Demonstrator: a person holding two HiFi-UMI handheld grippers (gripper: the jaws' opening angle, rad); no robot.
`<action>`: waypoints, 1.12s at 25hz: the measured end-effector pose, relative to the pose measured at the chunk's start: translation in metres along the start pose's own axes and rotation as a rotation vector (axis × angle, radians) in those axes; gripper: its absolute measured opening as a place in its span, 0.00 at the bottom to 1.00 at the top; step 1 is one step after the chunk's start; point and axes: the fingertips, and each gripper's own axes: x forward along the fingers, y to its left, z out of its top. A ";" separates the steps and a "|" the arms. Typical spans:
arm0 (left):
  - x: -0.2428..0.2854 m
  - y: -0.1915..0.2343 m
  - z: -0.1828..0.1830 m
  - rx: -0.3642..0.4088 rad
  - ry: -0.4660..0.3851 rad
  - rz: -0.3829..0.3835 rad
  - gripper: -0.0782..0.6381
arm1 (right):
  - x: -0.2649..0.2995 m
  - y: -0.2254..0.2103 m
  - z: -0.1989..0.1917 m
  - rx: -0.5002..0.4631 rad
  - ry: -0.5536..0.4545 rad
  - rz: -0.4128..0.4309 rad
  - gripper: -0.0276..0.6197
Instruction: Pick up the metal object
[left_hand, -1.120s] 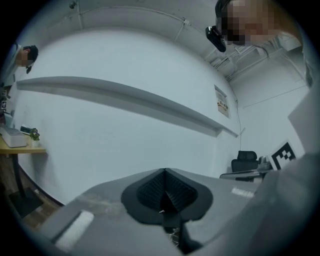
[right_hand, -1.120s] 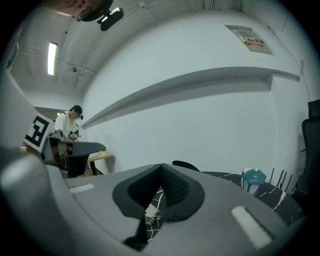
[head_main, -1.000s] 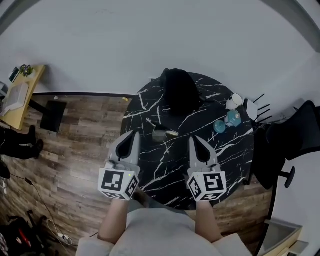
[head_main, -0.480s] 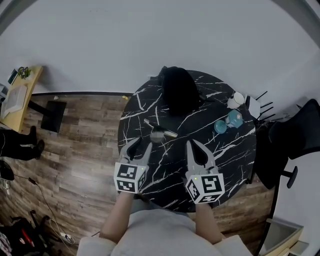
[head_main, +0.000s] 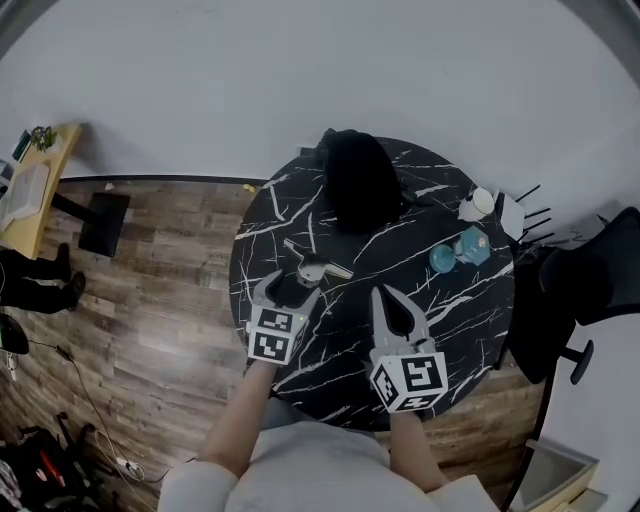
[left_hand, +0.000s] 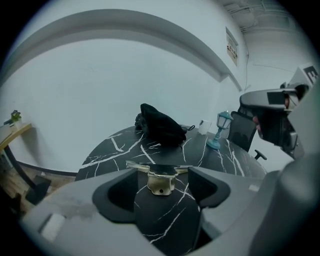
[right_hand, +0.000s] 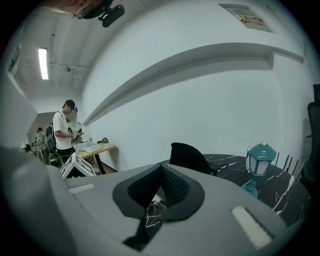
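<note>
On the round black marble table (head_main: 445, 325), toward its left side, lies the metal object (head_main: 314, 268), a small brass-toned bracket with a flat bar across its top. It rests on the stone and touches nothing else.

Angled down at it is the left gripper (head_main: 287, 290). Its fingers have just been opening and stand wide apart, and in the left gripper view the bracket shows in the gap between them. The pads do not press on it. Whether it sits between the tips or just ahead of them is hard to say.

Beside it, the right gripper (head_main: 384, 295) hovers over the table, apart from the bracket, with its fingers together at the tips and nothing between them.

Toward the far side sits a black bag (head_main: 360, 180), slumped over itself so that its contents are hidden. At the right edge stand a teal lantern (head_main: 466, 243) and what looks like a small white cup (head_main: 472, 203); its inside cannot be seen.
</note>
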 end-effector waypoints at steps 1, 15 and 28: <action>0.006 0.001 -0.004 0.009 0.016 0.003 0.56 | 0.000 -0.002 -0.002 0.003 0.004 -0.001 0.04; 0.065 0.007 -0.028 0.022 0.129 0.075 0.60 | 0.007 -0.032 -0.021 0.042 0.051 -0.031 0.04; 0.076 0.010 -0.032 0.010 0.148 0.109 0.54 | 0.012 -0.037 -0.024 0.032 0.065 -0.034 0.04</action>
